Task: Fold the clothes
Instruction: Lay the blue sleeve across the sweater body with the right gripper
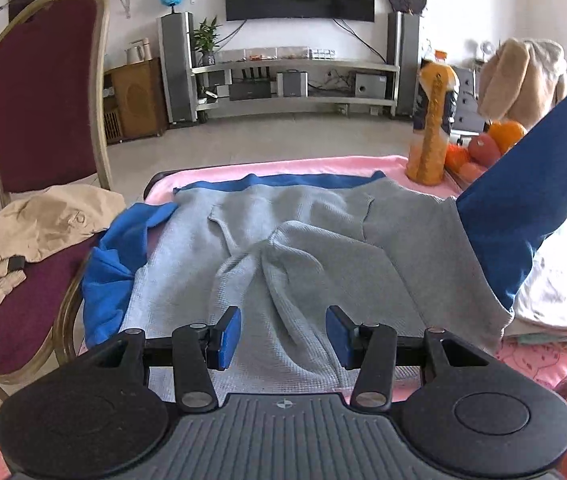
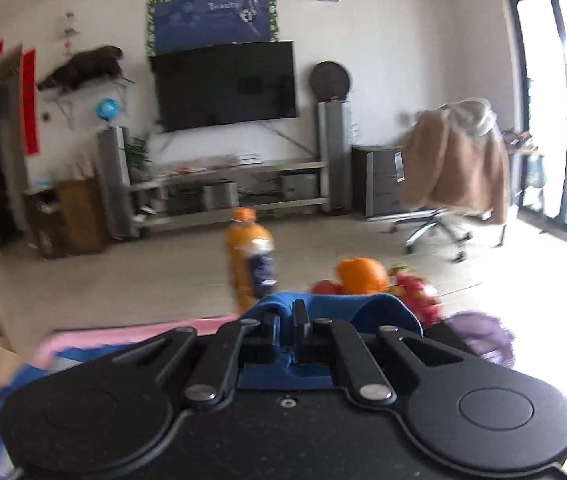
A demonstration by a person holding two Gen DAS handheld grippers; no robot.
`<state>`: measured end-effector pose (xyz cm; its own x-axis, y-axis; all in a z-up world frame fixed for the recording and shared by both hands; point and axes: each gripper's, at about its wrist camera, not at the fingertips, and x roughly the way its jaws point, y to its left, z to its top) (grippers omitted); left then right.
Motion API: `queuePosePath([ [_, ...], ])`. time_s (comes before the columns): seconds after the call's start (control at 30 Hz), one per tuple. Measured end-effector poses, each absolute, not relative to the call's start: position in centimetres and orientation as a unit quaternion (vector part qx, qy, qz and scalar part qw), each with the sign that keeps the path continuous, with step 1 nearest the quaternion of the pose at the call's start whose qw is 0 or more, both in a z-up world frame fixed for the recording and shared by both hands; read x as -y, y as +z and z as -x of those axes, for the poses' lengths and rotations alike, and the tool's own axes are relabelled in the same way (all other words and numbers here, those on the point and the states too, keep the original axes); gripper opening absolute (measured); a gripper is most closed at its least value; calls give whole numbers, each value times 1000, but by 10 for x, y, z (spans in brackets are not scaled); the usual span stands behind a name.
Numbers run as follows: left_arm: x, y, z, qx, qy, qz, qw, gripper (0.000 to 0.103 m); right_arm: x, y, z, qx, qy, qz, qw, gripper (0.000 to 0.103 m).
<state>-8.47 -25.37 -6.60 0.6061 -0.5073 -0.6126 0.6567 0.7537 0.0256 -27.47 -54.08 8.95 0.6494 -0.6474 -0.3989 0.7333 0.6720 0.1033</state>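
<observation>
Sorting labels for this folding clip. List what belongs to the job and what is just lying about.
Job:
- grey and blue garment
- its blue sleeve, pinched in the right tool
- left tool, open

Lying about:
- beige clothing on the chair
- orange bottle
- fruit

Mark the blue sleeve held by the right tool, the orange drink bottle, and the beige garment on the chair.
blue sleeve (image 2: 323, 306): right wrist view, bunched cuff.
orange drink bottle (image 1: 431, 128): left wrist view, mid body.
beige garment (image 1: 39, 232): left wrist view, upper folds.

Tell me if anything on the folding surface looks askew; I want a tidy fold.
The grey-and-blue garment lies rumpled, with a raised crease down its middle. One blue sleeve spills off the table's left edge toward the chair; the right gripper holds the other sleeve lifted.
</observation>
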Motion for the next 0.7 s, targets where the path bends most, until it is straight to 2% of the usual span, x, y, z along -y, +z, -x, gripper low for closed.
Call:
queuePosePath([
  [0.13,241,-67,80,-300,-330,-114,888,47,524,104,274,-168,-369,-156,901,6],
  [0.33,240,-75,74,-305,-341,-118,881,47,536,81,298,-159,-416,-197,873,6],
  [0.53,259,-86,74,-313,-354,-149,869,47,588,36,318,-167,-469,-267,825,6],
  [0.7,283,-98,73,-323,-353,-181,859,47,655,5,293,-183,-516,-275,791,6],
])
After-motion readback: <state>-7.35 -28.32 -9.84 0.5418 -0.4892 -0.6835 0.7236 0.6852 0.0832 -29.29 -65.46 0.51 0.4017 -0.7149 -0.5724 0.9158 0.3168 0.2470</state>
